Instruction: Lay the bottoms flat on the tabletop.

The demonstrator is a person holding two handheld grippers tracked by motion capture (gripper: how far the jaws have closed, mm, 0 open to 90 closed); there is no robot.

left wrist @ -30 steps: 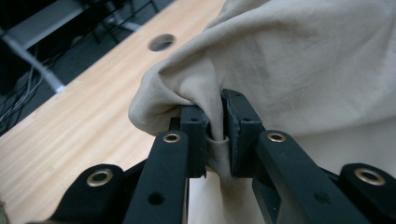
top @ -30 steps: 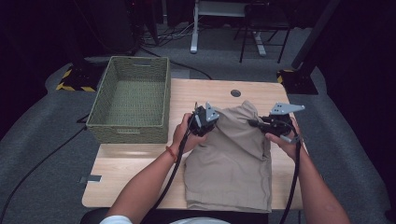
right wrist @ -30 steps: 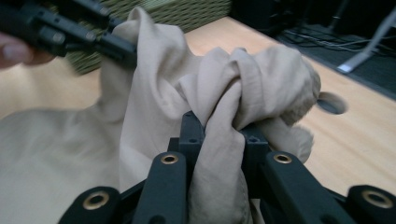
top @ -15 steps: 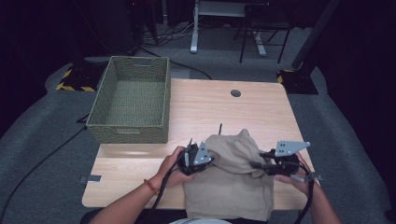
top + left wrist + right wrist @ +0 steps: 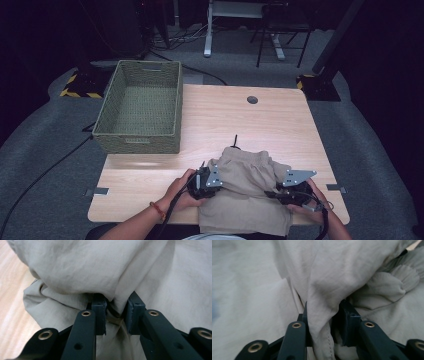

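beige shorts (image 5: 245,195) sit bunched at the near edge of the table (image 5: 220,125), right of the basket (image 5: 141,112). left gripper (image 5: 212,181) pinches a fold on their left side, right gripper (image 5: 272,194) pinches one on their right, its jaws just closing in.

Two black jaws of the left gripper (image 5: 115,315) rise from the bottom edge, their flat dark pads standing a little apart with a bunched fold of crumpled beige cotton garment (image 5: 105,270) caught between them; the jaws have just been opening slightly, yet the cloth sits pinched in the gap. The fabric billows up above the pads in a rounded, creased fold and spreads smooth and pale to the right. At the left edge a strip of light wooden tabletop (image 5: 10,307) shows beneath the garment's hem.
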